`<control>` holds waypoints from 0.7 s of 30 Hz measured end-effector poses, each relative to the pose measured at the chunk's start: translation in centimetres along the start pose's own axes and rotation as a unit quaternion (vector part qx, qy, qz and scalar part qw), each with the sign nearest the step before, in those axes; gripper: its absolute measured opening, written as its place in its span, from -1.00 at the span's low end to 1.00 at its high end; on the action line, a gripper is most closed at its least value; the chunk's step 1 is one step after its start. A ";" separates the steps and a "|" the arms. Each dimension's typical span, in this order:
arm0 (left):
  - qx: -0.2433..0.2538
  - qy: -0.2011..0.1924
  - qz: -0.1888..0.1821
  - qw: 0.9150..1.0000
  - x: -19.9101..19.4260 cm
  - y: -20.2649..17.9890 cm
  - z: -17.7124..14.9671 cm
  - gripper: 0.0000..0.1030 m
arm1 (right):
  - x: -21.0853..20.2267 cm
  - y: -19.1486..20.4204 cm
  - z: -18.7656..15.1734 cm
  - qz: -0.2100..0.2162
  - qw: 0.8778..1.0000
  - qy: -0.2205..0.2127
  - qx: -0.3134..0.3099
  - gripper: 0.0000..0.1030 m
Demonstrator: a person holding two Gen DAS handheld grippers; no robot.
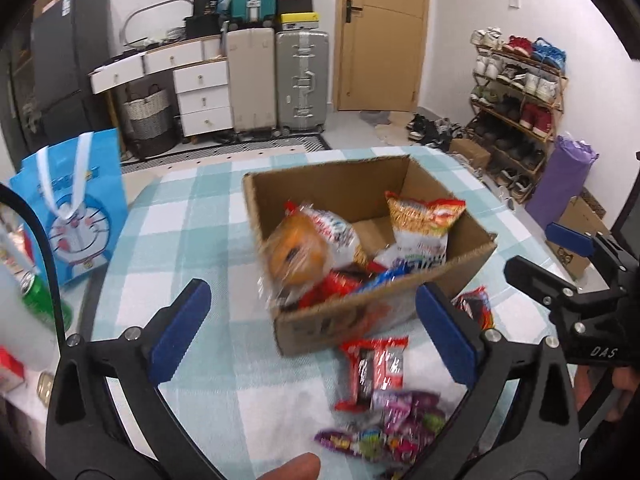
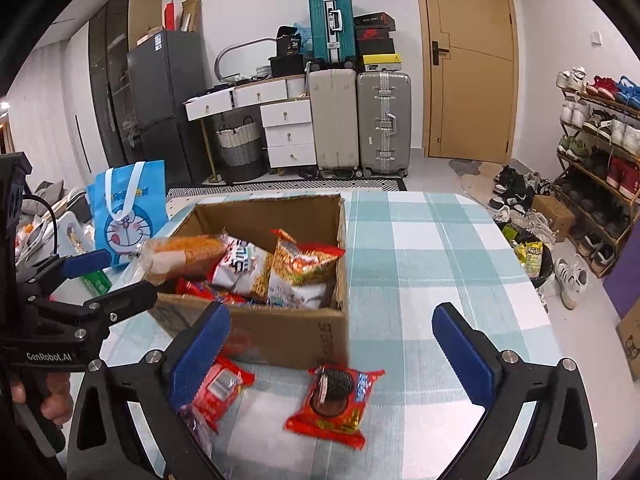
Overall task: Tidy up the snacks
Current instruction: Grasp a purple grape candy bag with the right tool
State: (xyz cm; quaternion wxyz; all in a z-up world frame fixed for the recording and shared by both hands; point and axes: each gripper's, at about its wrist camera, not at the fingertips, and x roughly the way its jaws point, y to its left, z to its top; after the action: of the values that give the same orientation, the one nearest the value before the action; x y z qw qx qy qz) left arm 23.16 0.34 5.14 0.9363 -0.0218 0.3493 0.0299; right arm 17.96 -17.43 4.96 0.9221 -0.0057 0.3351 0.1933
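Note:
A cardboard box [image 1: 332, 178] [image 2: 280, 332] stands on the checked tablecloth and holds several snack bags, among them a yellow-red bag [image 1: 424, 220] [image 2: 304, 268]. An orange bread packet [image 1: 296, 252] [image 2: 184, 256], blurred, lies over the box's left rim, touching no pad. My left gripper [image 1: 316, 332] [image 2: 104, 280] stands open just before the box with nothing between its fingers. My right gripper [image 2: 334, 352] [image 1: 548, 260] is open too, to the right of the box. On the cloth in front lie a red cookie packet [image 2: 332, 404], another red packet [image 1: 376, 372] [image 2: 220, 388] and purple candy packets [image 1: 400, 428].
A blue cartoon bag [image 1: 76, 216] [image 2: 128, 216] stands left of the box, with a green can [image 1: 36, 296] near it. The table's far and right edges drop to the floor, where a shoe rack [image 2: 596, 152], suitcases [image 2: 360, 120] and a bin stand.

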 end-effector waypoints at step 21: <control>0.012 0.042 0.062 0.997 -0.7 -0.5 -7.7 0.98 | -1.2 1.4 -6.2 0.029 0.997 0.042 -0.054 0.99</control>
State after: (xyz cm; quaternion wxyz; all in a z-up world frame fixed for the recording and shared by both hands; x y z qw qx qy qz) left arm 17.68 -0.67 -0.23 0.9172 0.0103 0.3896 0.0827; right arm 12.79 -17.40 1.09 0.8998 -0.0542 0.3623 0.2371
